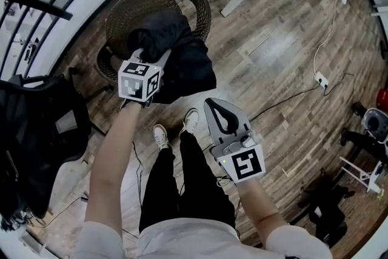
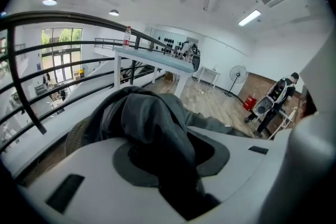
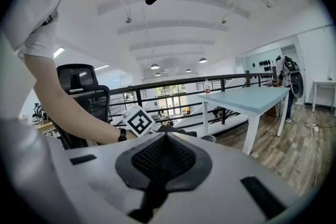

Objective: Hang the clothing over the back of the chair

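Black, soft cloth is the thing to watch. The dark, floppy piece of clothing (image 1: 182,63) is heaped on the round brown woven chair (image 1: 130,9). It is laid over the edge nearest the person, and part of it is hung down outside that edge. Whether that edge is the chair's back cannot be told from above.

A thick fold of the clothing is pinched in the left gripper (image 1: 159,60), so its jaws are kept a little apart by the cloth. The right gripper (image 1: 213,106) is squeezed fully closed with nothing in it. It is held well apart from the chair, over the brown wooden floor (image 1: 273,51).

The step is probably done best if the fold is lowered slowly. About the same amount of cloth should be left on each side of the edge. The fold should be let go only when the cloth is resting there, or it may be pulled off by the heavier side.

No box, bin or bag is seen by the chair. A small bottle (image 2: 127,36) is stood on the edge of the long pale table (image 2: 157,57), far away. What is inside it cannot be seen.
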